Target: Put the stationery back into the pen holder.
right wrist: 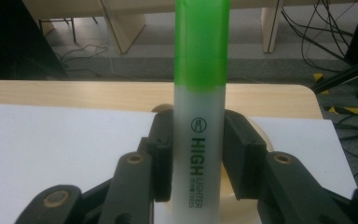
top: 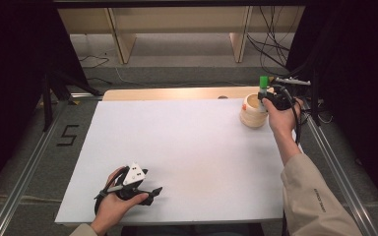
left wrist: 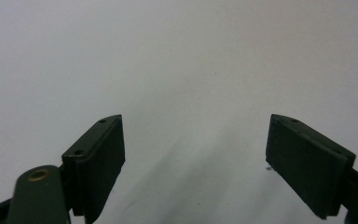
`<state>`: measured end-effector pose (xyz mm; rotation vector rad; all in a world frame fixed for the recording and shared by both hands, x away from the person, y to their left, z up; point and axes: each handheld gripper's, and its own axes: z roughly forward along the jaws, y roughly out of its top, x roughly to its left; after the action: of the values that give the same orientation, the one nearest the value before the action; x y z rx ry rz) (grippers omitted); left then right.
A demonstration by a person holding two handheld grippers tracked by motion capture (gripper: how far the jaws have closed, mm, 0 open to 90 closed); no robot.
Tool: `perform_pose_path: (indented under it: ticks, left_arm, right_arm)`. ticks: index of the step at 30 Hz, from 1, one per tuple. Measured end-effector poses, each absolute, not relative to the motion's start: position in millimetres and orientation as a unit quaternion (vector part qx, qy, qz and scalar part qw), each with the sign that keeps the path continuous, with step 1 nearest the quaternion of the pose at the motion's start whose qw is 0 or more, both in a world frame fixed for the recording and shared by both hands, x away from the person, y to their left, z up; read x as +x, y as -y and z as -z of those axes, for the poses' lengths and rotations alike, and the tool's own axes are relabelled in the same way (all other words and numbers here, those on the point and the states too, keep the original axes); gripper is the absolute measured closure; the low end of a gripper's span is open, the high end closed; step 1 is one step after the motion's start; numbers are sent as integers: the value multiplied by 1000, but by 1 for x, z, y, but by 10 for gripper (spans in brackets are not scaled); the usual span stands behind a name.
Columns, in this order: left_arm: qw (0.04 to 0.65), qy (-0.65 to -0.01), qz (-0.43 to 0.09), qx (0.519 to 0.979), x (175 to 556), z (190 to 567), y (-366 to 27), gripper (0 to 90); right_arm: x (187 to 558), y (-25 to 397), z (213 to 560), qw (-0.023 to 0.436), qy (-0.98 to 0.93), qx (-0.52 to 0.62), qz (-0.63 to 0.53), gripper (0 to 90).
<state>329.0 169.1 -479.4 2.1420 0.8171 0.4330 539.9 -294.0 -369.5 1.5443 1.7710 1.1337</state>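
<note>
Partly hidden: highlighter (right wrist: 202, 116) base behind right claw (right wrist: 198, 154), above cup (top: 252, 111).

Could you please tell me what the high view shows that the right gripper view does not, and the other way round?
High view: the left gripper low on the white table sheet, in a hand.

Right gripper view: black HIGHLIGHTER lettering on the green-capped white highlighter pen, and the fingers pressing its barrel.

Both: that pen, upright in the right gripper, at the round pale wooden cup.
</note>
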Motion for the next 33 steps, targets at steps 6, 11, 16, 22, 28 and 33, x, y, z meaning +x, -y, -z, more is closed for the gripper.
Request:
perform_pose_path:
  ticks: [6, 11, 16, 22, 28, 33]
  left_arm:
    - [394, -322, -171, 844, 329, 479, -169, 195]
    - [394, -322, -170, 844, 329, 479, -169, 196]
    - [394, -322, -170, 844, 329, 479, -169, 195]
    - [394, -322, -170, 844, 329, 480, -169, 195]
    - [394, -322, -170, 844, 329, 479, -169, 195]
    - [395, -323, -170, 843, 329, 480, -169, 195]
  right_arm:
    - [547, 294, 368, 264, -652, 572, -422, 663]
    - [552, 295, 368, 265, -651, 573, -422, 663]
    - [556, 296, 368, 268, -650, 572, -421, 663]
    - [559, 297, 371, 269, -649, 574, -421, 663]
    - [562, 297, 373, 272, -648, 574, -421, 663]
    - [563, 296, 375, 275, -646, 572, -423, 663]
